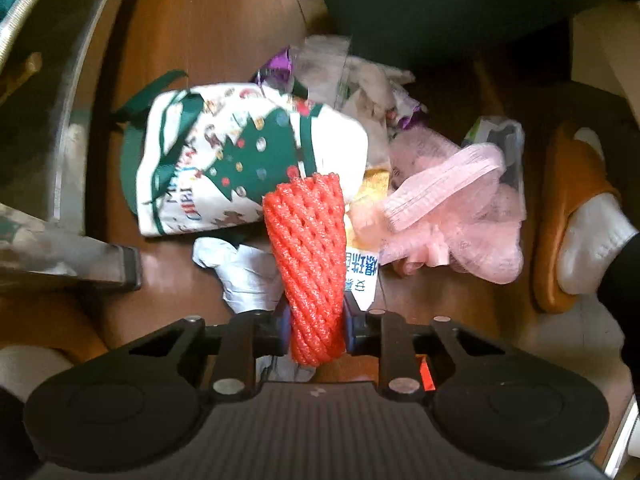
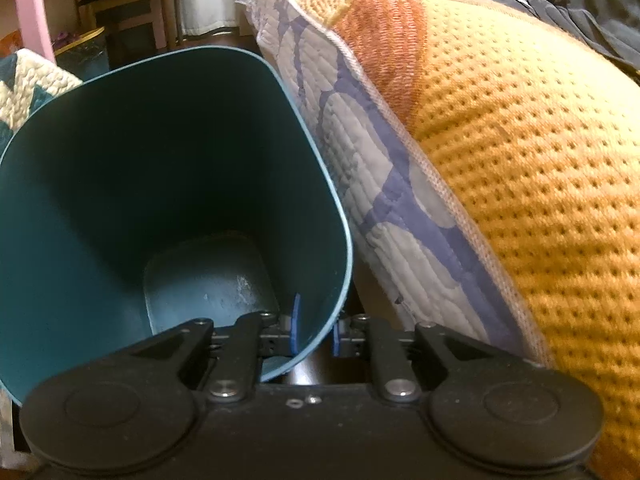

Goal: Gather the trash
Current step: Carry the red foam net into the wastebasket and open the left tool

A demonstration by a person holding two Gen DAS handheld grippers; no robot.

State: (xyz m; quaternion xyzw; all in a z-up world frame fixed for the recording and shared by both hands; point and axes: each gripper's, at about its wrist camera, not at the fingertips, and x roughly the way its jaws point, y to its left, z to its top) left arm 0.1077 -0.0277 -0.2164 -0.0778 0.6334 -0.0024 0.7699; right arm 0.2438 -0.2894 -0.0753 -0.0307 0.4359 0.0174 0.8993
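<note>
Partly hidden, red foam net (image 1: 310, 256) seems clamped.

Between my left jaws sits the foam net sleeve (image 1: 308, 264), its far end lying over the trash pile on the floor (image 1: 224, 24). Behind it to the left lies the printed bag (image 1: 224, 152); a crumpled paper (image 1: 244, 272) sits just left of the sleeve, under its near part. To the right lie the mesh netting (image 1: 460, 216) and, further right, a foot in a slipper (image 1: 576, 216) (well apart from the pile). My right jaws straddle the bin's (image 2: 168, 168) near wall, one pad inside, one outside. A cushion (image 2: 500, 184) leans against the bin's right side.
</note>
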